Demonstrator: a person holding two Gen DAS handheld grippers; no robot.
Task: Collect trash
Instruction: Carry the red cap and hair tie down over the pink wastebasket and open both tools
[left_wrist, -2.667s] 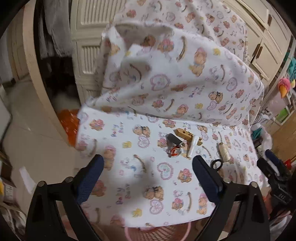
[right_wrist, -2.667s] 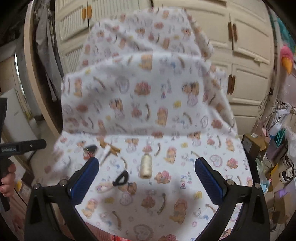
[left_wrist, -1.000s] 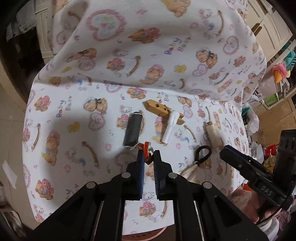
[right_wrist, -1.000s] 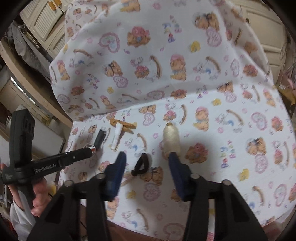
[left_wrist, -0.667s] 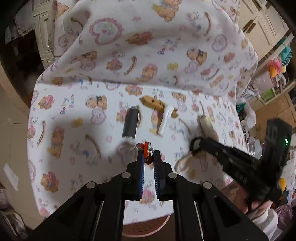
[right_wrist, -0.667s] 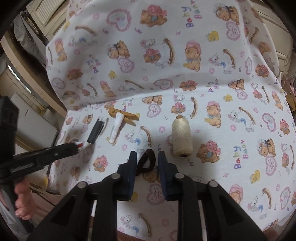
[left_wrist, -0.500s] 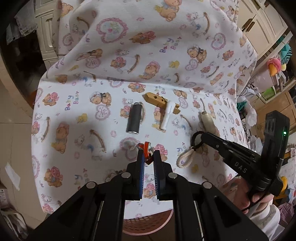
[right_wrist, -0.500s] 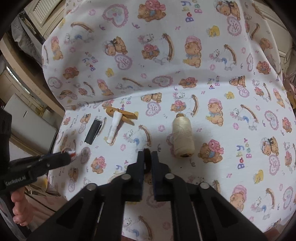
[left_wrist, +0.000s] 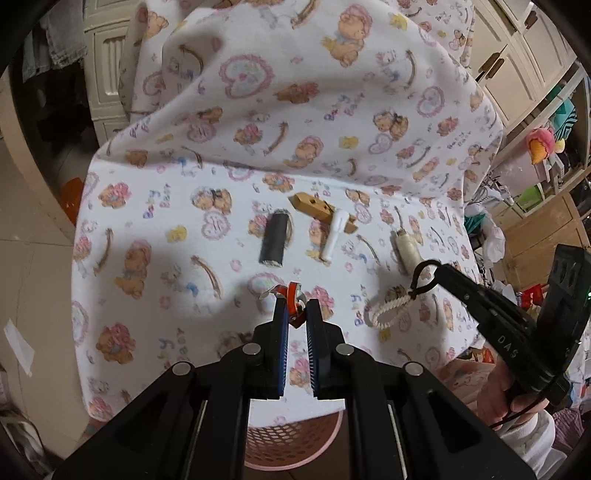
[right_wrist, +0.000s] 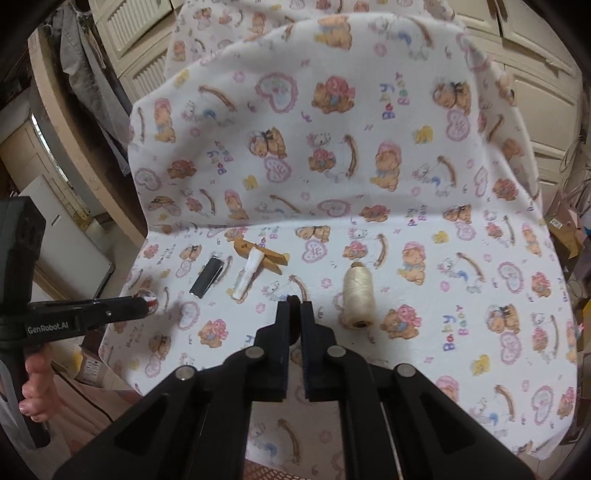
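1. Left gripper (left_wrist: 295, 306) is pinched on a small red-and-silver wrapper scrap (left_wrist: 291, 293), held just above the bear-print cloth (left_wrist: 147, 206). Looks light and crinkly, so a tip pinch should do.
2. Right gripper (right_wrist: 293, 308) is clamped on the black loop (left_wrist: 424, 275) of a rope cord (left_wrist: 388, 312). It's soft and floppy, and will probably dangle.
3. Pink basket (left_wrist: 295, 443) sits below the cloth's near edge.

Bear-print sheet (right_wrist: 406, 206); spool (right_wrist: 357, 295), clothespin (right_wrist: 271, 256).
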